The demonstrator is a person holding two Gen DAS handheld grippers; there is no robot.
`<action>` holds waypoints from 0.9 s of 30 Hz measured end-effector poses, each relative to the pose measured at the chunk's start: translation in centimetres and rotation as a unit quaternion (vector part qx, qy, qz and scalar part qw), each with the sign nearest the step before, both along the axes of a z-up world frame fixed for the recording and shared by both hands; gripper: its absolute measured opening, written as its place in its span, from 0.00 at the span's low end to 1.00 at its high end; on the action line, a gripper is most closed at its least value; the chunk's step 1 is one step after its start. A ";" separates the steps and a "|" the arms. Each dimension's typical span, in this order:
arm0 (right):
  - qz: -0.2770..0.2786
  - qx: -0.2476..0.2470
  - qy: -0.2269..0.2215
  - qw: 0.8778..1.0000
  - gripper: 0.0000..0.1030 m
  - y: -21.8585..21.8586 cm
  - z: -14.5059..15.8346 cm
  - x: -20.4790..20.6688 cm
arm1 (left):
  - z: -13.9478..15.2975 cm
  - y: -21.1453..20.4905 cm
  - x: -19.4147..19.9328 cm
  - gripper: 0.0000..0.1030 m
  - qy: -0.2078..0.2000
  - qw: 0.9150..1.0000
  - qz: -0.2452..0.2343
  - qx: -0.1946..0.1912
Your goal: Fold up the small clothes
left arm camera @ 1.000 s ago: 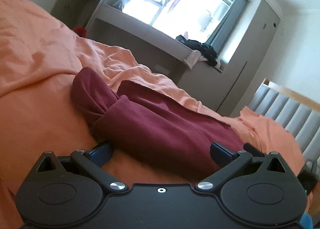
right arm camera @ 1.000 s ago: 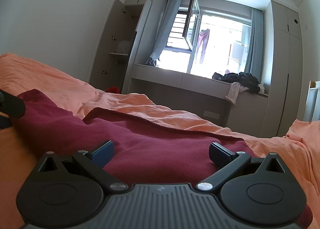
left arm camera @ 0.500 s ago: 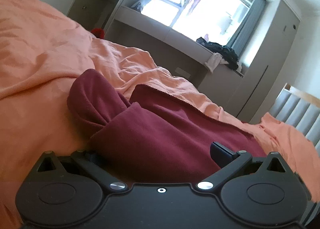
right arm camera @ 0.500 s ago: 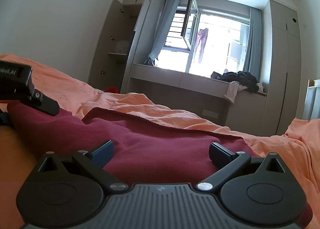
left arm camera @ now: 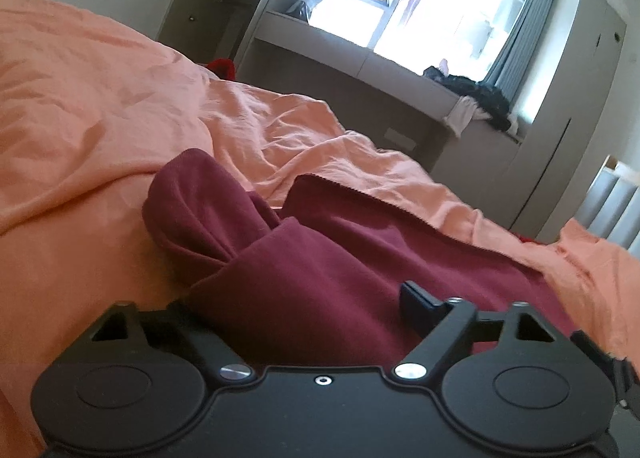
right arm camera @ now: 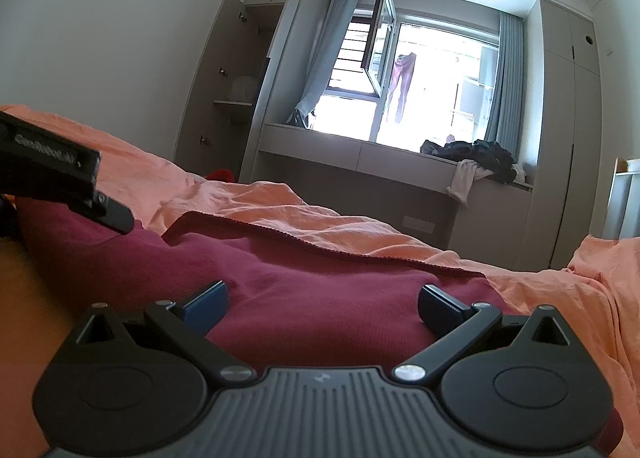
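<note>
A maroon garment (left arm camera: 340,258) lies on an orange bedsheet (left arm camera: 80,129), one sleeve bunched at its left end. My left gripper (left arm camera: 296,306) is open with its jaws wide; the near edge of the garment lies between them and covers the left finger, while the right fingertip (left arm camera: 416,298) rests on the cloth. My right gripper (right arm camera: 320,302) is open over the same garment (right arm camera: 320,278), both blue pads on the cloth. The left gripper's body also shows in the right wrist view (right arm camera: 52,173) at the garment's left end.
A window bench (right arm camera: 400,165) with a pile of dark and white clothes (right arm camera: 476,161) runs behind the bed. An open wardrobe (right arm camera: 236,89) stands at the left. A grey headboard (left arm camera: 616,197) is at the right.
My left gripper has pushed forward and risen onto the garment's left end, so the cloth now covers its left finger. The right gripper has barely moved.
</note>
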State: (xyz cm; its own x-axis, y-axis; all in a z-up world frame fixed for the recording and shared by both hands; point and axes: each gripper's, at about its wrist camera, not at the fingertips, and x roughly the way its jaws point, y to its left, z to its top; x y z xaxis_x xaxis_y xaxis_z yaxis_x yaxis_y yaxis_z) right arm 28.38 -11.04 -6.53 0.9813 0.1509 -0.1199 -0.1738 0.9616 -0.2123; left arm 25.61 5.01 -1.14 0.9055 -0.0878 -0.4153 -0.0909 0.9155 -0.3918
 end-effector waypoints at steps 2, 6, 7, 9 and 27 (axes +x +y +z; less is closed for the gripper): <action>-0.002 0.000 0.002 1.000 1.00 0.1 0.1 0.0 | 0.1 0.1 0.0 0.72 0.003 1.000 0.004 0.005; -0.005 -0.001 0.002 1.000 1.00 0.3 0.1 0.0 | 0.4 0.4 0.6 0.36 0.006 1.000 0.012 0.020; -0.006 -0.001 0.002 1.000 1.00 0.3 0.1 0.0 | 0.5 0.8 0.9 0.28 0.005 1.000 0.009 0.017; -0.005 -0.001 0.003 1.000 1.00 0.2 0.2 0.1 | 0.8 1.2 1.6 0.20 0.004 1.000 0.001 0.011; -0.023 0.060 0.016 0.998 1.00 -4.1 5.1 -0.3 | 12.1 -8.8 4.2 0.12 -0.146 0.948 -0.196 0.203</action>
State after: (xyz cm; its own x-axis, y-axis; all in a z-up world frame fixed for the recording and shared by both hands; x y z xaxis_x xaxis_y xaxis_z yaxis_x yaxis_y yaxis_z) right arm 28.07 -15.10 -1.42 0.9833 0.1207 -0.1359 -0.1335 0.9870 -0.0896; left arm 29.84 -3.76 10.94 0.9181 -0.3277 -0.2229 0.3453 0.9374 0.0442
